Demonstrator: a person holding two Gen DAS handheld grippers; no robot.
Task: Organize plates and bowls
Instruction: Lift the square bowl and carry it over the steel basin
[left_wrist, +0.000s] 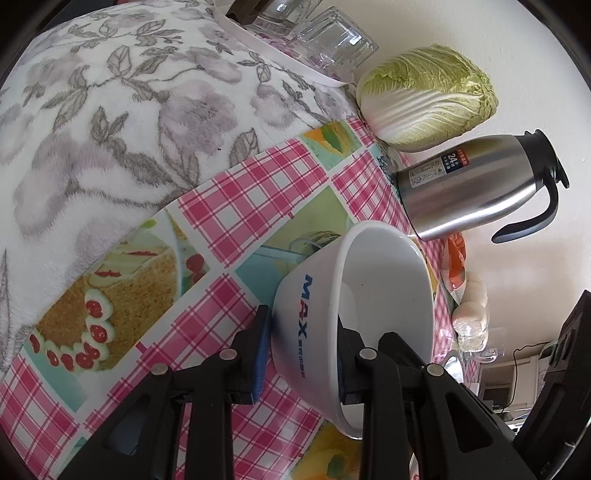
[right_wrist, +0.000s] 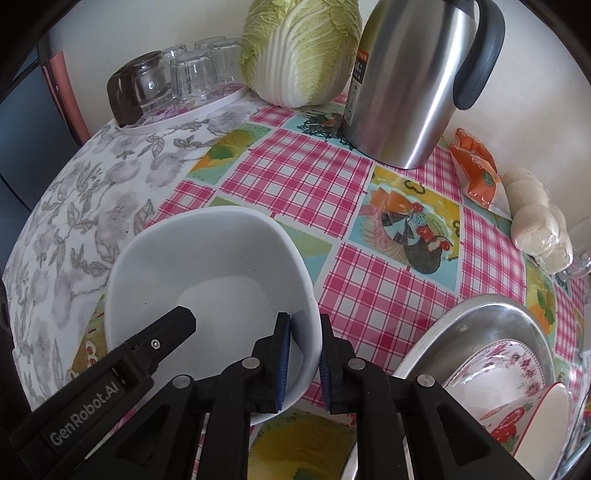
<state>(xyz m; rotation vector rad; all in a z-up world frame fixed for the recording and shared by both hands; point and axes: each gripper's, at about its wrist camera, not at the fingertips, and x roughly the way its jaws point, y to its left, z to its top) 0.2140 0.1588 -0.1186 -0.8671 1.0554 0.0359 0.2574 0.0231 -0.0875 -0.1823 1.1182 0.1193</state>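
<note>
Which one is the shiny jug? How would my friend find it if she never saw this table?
Look at the table with the pink checked cloth and go to its far edge by the white wall. Beside the big pale green napa cabbage stands the steel thermos jug. It is the only tall, mirror-shiny metal thing there, with a black curved handle and a label on its side.

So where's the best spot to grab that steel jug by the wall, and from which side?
Probably the black handle of the jug, near its top. The jug stands upright beside the cabbage, and the handle loops out on the side away from it, so come from that open side. The smooth, round steel body looks wide and likely slippery for narrow jaws.
</note>
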